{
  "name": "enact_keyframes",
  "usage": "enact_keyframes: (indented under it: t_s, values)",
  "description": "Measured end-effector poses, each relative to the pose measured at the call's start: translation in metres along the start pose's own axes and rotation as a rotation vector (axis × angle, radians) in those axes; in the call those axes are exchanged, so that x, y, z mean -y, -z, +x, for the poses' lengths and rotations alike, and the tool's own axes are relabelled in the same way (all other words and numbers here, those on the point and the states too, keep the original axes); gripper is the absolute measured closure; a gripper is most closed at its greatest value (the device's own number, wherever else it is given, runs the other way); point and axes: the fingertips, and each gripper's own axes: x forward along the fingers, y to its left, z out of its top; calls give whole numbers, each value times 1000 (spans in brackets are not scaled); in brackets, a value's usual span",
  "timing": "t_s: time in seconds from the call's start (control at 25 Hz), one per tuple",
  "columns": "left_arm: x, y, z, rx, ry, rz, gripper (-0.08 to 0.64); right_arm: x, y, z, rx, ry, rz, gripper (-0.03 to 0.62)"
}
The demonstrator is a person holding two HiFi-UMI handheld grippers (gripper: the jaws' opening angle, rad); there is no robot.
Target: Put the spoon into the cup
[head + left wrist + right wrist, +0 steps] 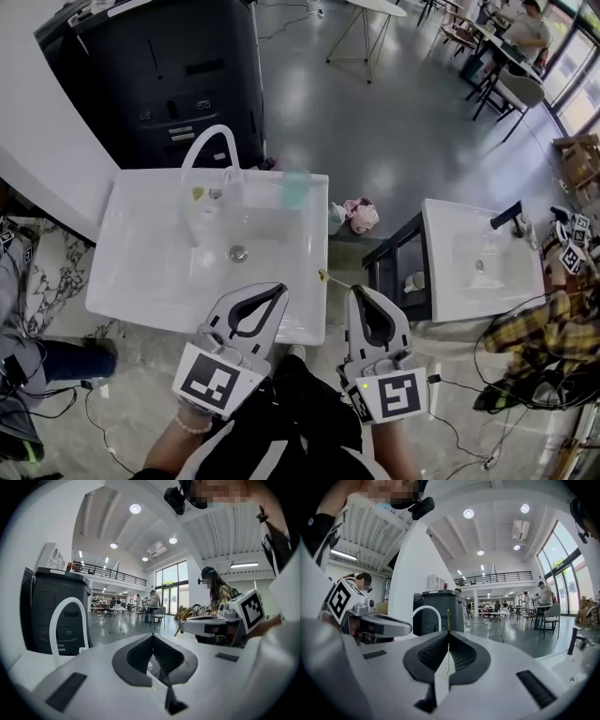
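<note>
Yellow spoon (448, 615) clamped in right tongs (448, 633), teal cup (295, 187) on basin (122, 281) rim

The sink (131, 281) and its arched faucet (208, 141) are white, and the cup (295, 187) is a translucent teal. The left gripper (279, 289) and right gripper (357, 292) are white, dark grey inside the jaws, with black-and-white square markers (211, 382). The spoon (325, 276) is yellow. The cabinet (159, 66) is black and the floor (375, 122) is a glossy grey.
</note>
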Motion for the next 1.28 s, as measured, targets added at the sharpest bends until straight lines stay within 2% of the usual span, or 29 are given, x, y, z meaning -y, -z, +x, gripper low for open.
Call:
enact_keyframes:
  t_s: [0.36,0.6,0.84,1.0,1.28]
  values:
    - [-3,3,23,14,-106,-11,560,22,8,18,-1,-109,-16,584]
    - [0,5,31,8,-147,-21,561,38,10,23,5,-130,-7,584]
    - [6,7,40,-12,-153,-3,561,44,20,27,-15,-148,9,584]
    - [0,6,38,-11,-172,-35,561,41,22,30,-15,-150,19,584]
    - [-16,3,39,-16,-142,-17,561,38,12,41,-5,-126,-5,584]
